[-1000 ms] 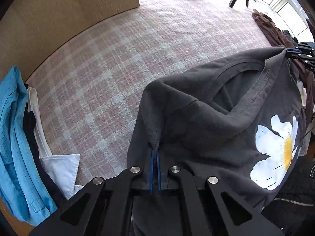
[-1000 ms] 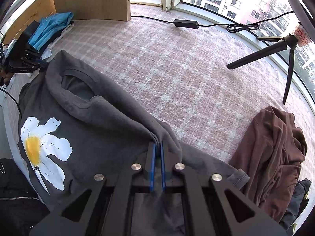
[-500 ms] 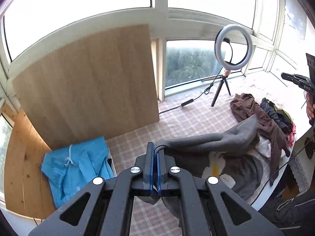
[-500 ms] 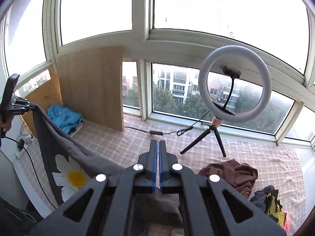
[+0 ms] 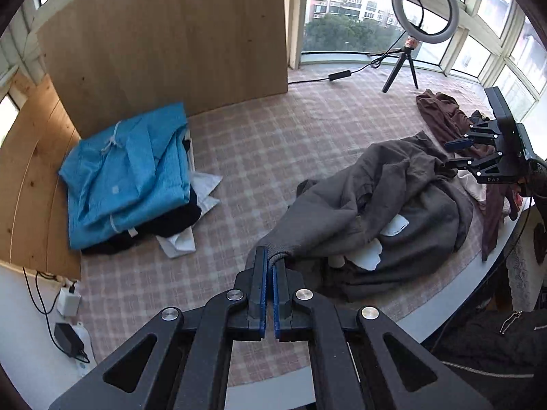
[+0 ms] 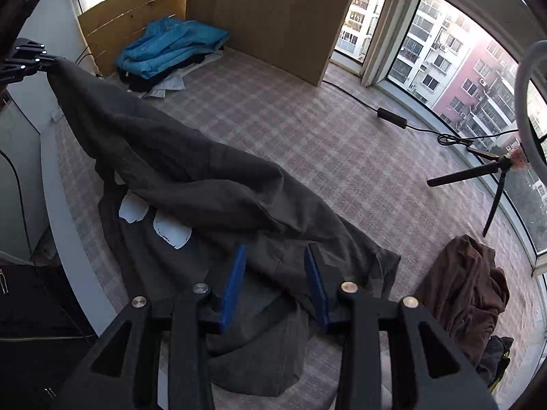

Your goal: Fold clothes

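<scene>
The left gripper [image 5: 268,266] has its jaws pressed together on a bunched edge of the dark grey T-shirt [image 5: 383,212], which it holds lifted above the near edge of the worktop [image 5: 273,157], a surface under a pink checked cloth. From that pinch the shirt slopes down into a crumpled heap near the worktop's near right part, white print showing in the folds. The right gripper [image 6: 275,270] has its jaws spread wide above the heap, clasping nothing; whether they touch the fabric cannot be told. A folded blue garment [image 5: 126,171] tops a stack in the far left corner. A brown garment [image 6: 468,280] lies crumpled at the right edge.
</scene>
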`<state>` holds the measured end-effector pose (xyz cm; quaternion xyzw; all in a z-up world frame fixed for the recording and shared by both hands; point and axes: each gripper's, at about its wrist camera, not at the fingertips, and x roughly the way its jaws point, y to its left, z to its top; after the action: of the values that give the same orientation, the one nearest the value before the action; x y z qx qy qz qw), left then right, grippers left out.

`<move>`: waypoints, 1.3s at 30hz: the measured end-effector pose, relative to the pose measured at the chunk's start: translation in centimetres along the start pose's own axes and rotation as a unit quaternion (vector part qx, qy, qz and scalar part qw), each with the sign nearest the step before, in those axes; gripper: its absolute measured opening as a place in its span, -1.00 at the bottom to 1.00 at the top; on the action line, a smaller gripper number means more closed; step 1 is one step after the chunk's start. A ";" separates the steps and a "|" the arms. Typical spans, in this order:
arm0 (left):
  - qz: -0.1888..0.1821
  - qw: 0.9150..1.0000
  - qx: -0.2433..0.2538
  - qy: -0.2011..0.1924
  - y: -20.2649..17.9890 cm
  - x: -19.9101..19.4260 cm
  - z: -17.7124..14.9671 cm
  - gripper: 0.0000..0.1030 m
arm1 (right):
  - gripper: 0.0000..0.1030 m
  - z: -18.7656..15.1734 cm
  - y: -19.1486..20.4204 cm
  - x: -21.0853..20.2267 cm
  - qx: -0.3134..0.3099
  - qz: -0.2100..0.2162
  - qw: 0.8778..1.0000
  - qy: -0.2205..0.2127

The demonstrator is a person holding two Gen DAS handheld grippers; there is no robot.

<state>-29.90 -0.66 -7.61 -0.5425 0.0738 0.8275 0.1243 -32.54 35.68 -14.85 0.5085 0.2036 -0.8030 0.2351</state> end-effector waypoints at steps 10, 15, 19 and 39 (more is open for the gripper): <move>-0.001 0.997 -0.073 0.028 3.7 3.9 -1.1 -0.96 | -0.24 2.2 1.6 9.0 -0.099 0.048 0.993 0.051; 0.008 0.997 -0.077 0.027 4.1 4.7 0.1 -0.96 | -0.93 2.1 0.5 7.8 -0.069 0.032 0.997 0.029; 0.014 0.996 -0.083 -0.010 4.2 2.2 2.0 -0.97 | -0.94 2.0 -0.7 6.1 -0.034 0.015 0.999 0.005; 0.069 0.925 0.058 -0.369 -4.9 -36.9 12.0 -0.96 | -0.95 -1.9 2.3 -49.1 0.113 -0.305 0.841 -0.432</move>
<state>-25.00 2.49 31.07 -0.1838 0.1075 0.9700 0.1169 -11.49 43.28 28.98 0.0458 0.1342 -0.9898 -0.0166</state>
